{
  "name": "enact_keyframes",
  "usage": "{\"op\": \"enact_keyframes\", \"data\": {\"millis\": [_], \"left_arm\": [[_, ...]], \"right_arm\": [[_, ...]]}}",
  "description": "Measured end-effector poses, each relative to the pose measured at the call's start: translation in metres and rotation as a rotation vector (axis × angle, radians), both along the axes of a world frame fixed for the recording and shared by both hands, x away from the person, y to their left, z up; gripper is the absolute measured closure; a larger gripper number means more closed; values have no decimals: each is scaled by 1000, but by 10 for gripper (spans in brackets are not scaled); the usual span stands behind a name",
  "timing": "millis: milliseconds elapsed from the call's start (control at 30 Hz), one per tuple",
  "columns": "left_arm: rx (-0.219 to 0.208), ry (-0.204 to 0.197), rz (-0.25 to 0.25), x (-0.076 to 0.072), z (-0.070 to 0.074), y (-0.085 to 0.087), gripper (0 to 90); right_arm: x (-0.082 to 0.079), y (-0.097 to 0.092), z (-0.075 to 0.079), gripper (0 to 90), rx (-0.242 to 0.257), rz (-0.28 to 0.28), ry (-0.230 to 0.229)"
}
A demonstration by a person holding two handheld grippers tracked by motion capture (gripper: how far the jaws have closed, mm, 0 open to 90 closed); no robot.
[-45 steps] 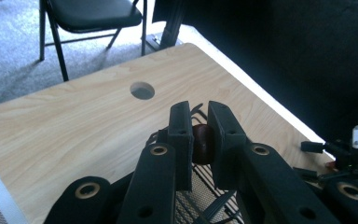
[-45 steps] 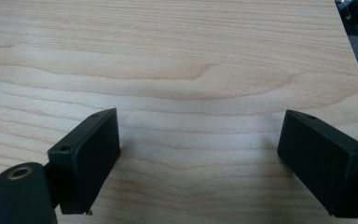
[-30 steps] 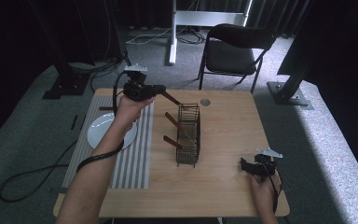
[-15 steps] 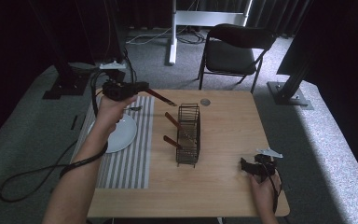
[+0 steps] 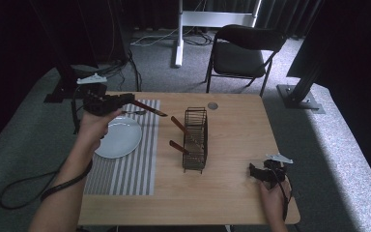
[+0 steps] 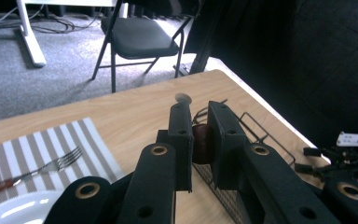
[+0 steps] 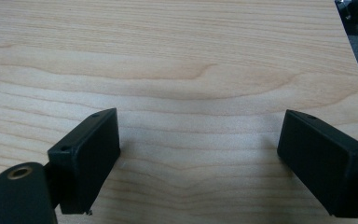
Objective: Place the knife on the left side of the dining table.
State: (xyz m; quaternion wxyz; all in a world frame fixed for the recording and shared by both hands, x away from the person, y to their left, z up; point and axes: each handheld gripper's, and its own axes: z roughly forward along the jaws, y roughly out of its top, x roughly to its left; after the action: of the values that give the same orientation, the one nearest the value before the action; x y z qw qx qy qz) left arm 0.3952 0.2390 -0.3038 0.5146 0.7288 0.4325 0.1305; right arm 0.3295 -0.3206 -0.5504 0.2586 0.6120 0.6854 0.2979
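Plate (image 5: pixel 121 138), fork (image 5: pixel 133 112) on placemat (image 5: pixel 135 164), left of rack (image 5: pixel 195 140).

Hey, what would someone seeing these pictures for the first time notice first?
Probably the left gripper, raised over the striped placemat at the table's left, clamped on a wooden-handled utensil. Next, the black wire rack mid-table with two more wooden handles poking out, and the white plate beside a fork.

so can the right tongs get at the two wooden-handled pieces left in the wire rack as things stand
Probably yes. The right tongs stand open and empty on bare table just right of the wire rack, with nothing between them. The two handles stick out on the rack's far left side, so reaching over the top looks easier.
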Motion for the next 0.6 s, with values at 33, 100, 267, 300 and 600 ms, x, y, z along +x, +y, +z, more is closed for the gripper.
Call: {"op": "enact_keyframes", "data": {"millis": [33,100,267,300,600], "left_arm": [[-2,9,2,-2,-4,4,810],[-9,18,14,-7,-11,12,810],[-14,36,46,-18,-26,25,810],[-16,43,51,-23,-34,30,810],[-13,84,91,-46,-65,52,810]], "right_arm": [[0,0,0,123,1,-1,1],[0,0,0,122,1,-1,1],[0,0,0,122,2,-2,1],[0,0,0,122,1,-1,0],[0,0,0,122,2,-1,1]]}}
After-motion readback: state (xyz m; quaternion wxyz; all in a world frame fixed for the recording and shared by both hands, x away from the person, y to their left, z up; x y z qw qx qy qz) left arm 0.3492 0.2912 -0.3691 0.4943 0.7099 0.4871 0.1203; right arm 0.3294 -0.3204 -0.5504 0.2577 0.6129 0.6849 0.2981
